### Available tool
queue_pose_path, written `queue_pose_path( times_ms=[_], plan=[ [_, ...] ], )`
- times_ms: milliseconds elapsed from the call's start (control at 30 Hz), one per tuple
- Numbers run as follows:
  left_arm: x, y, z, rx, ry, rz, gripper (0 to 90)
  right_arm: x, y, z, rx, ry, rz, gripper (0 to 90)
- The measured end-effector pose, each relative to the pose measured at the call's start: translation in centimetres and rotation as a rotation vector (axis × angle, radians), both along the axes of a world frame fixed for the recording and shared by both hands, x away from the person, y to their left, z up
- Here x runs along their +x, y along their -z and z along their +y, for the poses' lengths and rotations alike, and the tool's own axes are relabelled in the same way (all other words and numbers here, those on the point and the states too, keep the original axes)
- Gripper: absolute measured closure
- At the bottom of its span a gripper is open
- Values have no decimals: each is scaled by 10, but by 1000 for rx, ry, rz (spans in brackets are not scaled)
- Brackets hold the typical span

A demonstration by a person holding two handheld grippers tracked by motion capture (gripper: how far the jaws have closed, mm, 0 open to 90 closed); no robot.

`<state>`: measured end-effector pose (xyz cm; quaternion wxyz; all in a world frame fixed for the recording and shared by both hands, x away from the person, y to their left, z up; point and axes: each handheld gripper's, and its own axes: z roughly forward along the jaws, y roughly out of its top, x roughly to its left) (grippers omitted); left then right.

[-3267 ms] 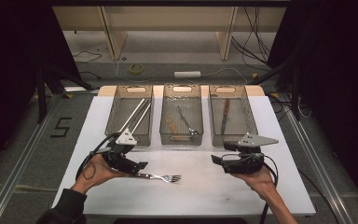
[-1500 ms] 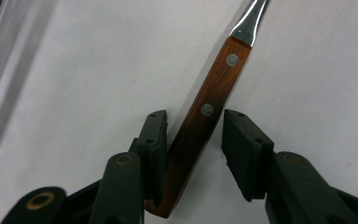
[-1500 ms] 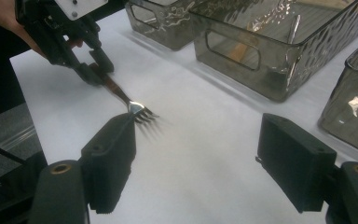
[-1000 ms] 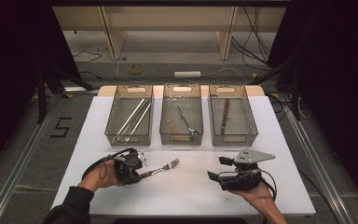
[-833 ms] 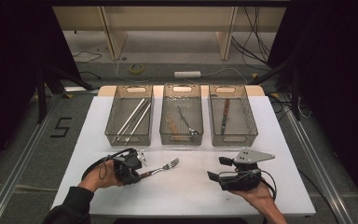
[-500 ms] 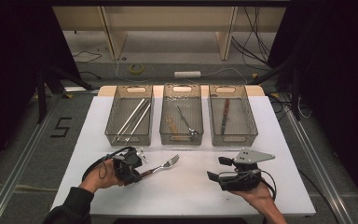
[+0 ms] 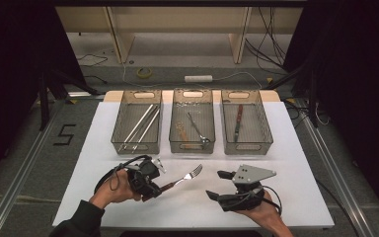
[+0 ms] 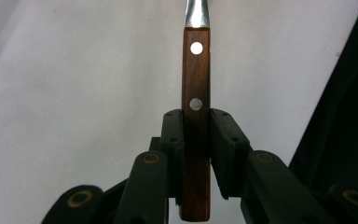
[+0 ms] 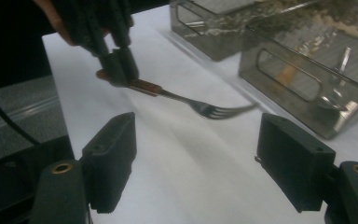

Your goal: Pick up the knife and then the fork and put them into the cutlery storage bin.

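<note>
My left gripper [image 7: 154, 190] is shut on the wooden handle of a fork [image 7: 181, 179], which is held off the white table with its tines pointing up and to the right. In the left gripper view the brown riveted handle [image 8: 196, 107] stands clamped between the two black pads. In the right gripper view the fork [image 9: 200, 107] hangs above the table, gripped by the left gripper [image 9: 121, 70]. My right gripper [image 7: 216, 184] sits at the front right, jaws wide open and empty, pointing left towards the fork.
Three clear bins stand in a row at the back of the white table [image 7: 296, 163]: the left bin [image 7: 137, 124] holds long metal utensils, the middle bin [image 7: 193, 126] holds a fork and a spoon, the right bin [image 7: 243, 124] holds a wooden-handled knife.
The left gripper has lifted the fork a little higher and shifted it slightly right. The right gripper has moved a short way left, still open.
</note>
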<state>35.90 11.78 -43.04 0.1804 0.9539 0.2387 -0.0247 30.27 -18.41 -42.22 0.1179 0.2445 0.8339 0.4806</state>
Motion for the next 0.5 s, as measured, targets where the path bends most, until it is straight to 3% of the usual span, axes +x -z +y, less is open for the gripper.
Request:
queue_pose_path(
  times_ms=[200, 500],
  plan=[
    [-8, -4, -17, 3, 51, 11, 756, -8, 3, 22, -71, -89, -45, 292],
    [-12, -11, -39, 8, 108, 38, 756, -14, 9, 45, -187, -156, -118, 293]
  ],
)
